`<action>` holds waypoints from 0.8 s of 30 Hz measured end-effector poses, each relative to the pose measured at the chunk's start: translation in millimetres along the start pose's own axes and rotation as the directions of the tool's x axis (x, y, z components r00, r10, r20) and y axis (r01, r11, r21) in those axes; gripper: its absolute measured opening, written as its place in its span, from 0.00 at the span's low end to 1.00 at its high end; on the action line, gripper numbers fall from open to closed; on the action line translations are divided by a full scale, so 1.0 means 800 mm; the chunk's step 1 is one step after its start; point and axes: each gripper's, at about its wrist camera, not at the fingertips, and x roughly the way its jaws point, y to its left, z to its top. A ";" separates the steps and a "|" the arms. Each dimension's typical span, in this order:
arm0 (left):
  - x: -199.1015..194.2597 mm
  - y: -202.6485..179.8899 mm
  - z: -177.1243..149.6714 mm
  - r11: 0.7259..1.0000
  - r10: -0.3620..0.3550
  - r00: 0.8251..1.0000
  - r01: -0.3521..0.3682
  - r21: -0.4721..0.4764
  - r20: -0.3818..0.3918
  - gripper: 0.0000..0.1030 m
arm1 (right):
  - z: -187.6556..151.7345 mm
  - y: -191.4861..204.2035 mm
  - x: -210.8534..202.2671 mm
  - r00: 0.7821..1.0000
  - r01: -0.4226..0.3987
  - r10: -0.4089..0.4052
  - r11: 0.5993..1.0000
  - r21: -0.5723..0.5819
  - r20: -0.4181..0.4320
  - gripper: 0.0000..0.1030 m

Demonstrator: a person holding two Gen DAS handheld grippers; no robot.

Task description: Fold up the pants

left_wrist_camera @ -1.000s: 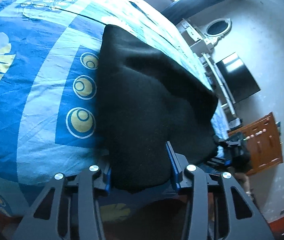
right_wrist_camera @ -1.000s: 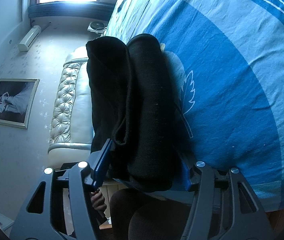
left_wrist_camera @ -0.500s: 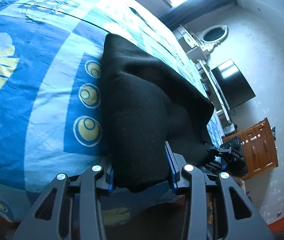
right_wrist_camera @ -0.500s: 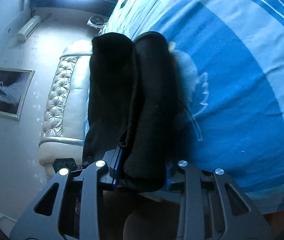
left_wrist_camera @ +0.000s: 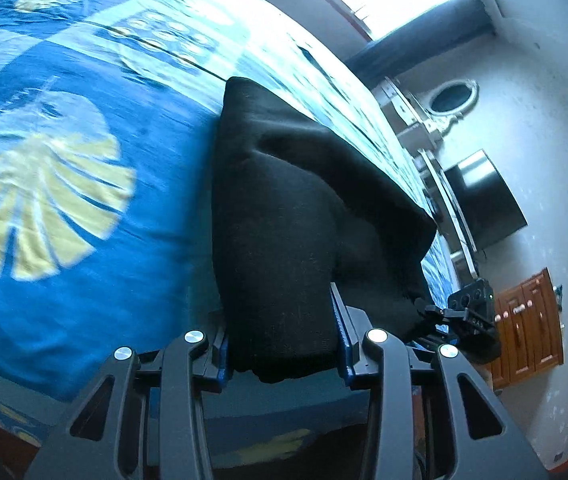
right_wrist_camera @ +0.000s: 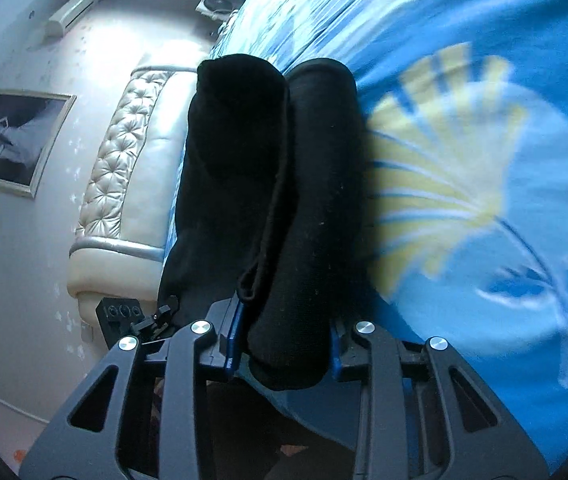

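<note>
The black pants (left_wrist_camera: 292, 208) are a thick folded bundle held just over the blue bed sheet (left_wrist_camera: 84, 280). My left gripper (left_wrist_camera: 280, 336) is shut on the bundle's near end, with cloth filling the gap between its blue pads. In the right wrist view the same pants (right_wrist_camera: 284, 184) show as two rolled layers side by side. My right gripper (right_wrist_camera: 284, 340) is shut on the right-hand layer's end. Each gripper shows in the other's view: the right gripper (left_wrist_camera: 472, 320) at the bundle's right corner, the left gripper (right_wrist_camera: 132, 316) at its lower left. The bundle's underside is hidden.
The sheet carries a large yellow leaf print (right_wrist_camera: 464, 168). A padded cream headboard (right_wrist_camera: 132, 184) and a framed picture (right_wrist_camera: 12, 140) lie to the left in the right wrist view. A dark screen (left_wrist_camera: 484, 200) and a wooden cabinet (left_wrist_camera: 528, 320) stand beyond the bed.
Both grippers slid sideways over the bed with the pants; the leaf print came under them. The right gripper's jaws narrowed onto the fold between one second and half a second ago.
</note>
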 end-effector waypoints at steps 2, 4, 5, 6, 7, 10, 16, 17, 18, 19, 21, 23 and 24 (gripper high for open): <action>-0.004 0.008 0.003 1.000 0.000 1.000 0.000 -0.011 0.003 0.38 | 0.003 0.000 0.011 1.000 -0.005 0.005 1.000 -0.002 -0.007 0.30; -0.007 0.019 0.006 1.000 -0.008 1.000 0.008 -0.023 0.003 0.38 | 0.005 -0.001 0.018 1.000 -0.007 0.007 1.000 0.002 -0.011 0.30; -0.007 0.023 0.005 0.999 -0.018 1.000 0.018 -0.031 -0.003 0.38 | 0.005 -0.003 0.019 1.000 -0.011 0.011 1.000 0.005 -0.010 0.31; -0.006 0.024 0.004 0.999 -0.020 1.000 0.019 -0.030 -0.007 0.40 | 0.006 -0.005 0.019 1.000 -0.023 0.024 1.000 0.009 -0.010 0.32; -0.006 0.024 0.004 1.000 -0.011 1.000 0.011 -0.021 -0.010 0.42 | 0.004 -0.008 0.018 0.999 -0.032 0.032 0.999 0.013 -0.012 0.38; -0.006 0.016 0.002 1.000 0.010 1.000 -0.010 0.017 -0.004 0.68 | 0.004 -0.012 0.014 0.996 -0.084 0.084 0.996 0.040 -0.012 0.53; -0.042 0.009 0.019 0.999 0.023 0.996 -0.026 0.033 0.088 0.84 | 0.011 0.012 -0.004 0.999 -0.048 0.048 0.997 -0.059 -0.001 0.88; -0.048 0.010 0.026 0.999 0.026 0.994 -0.029 0.035 0.106 0.84 | 0.015 0.013 -0.008 0.999 -0.030 0.031 0.997 -0.074 0.013 0.88; -0.058 0.013 0.033 0.998 0.036 0.990 -0.042 0.037 0.134 0.86 | 0.021 0.009 -0.011 0.999 -0.036 0.038 0.997 -0.068 0.028 0.88; -0.064 0.018 0.040 0.998 0.045 0.988 -0.050 0.033 0.147 0.86 | 0.025 0.005 -0.014 0.998 -0.042 0.044 0.998 -0.054 0.037 0.88; -0.064 0.034 0.058 0.999 0.036 0.990 -0.037 0.006 0.135 0.86 | 0.039 -0.010 -0.014 0.995 -0.074 0.074 0.997 -0.002 0.068 0.88; -0.057 0.049 0.074 0.998 0.053 0.992 -0.050 -0.035 0.111 0.86 | 0.054 -0.020 -0.010 0.988 -0.130 0.127 0.991 0.032 0.086 0.88; -0.049 0.060 0.086 0.997 0.051 0.994 -0.044 -0.069 0.096 0.86 | 0.062 -0.022 -0.005 0.984 -0.157 0.153 0.987 0.045 0.091 0.88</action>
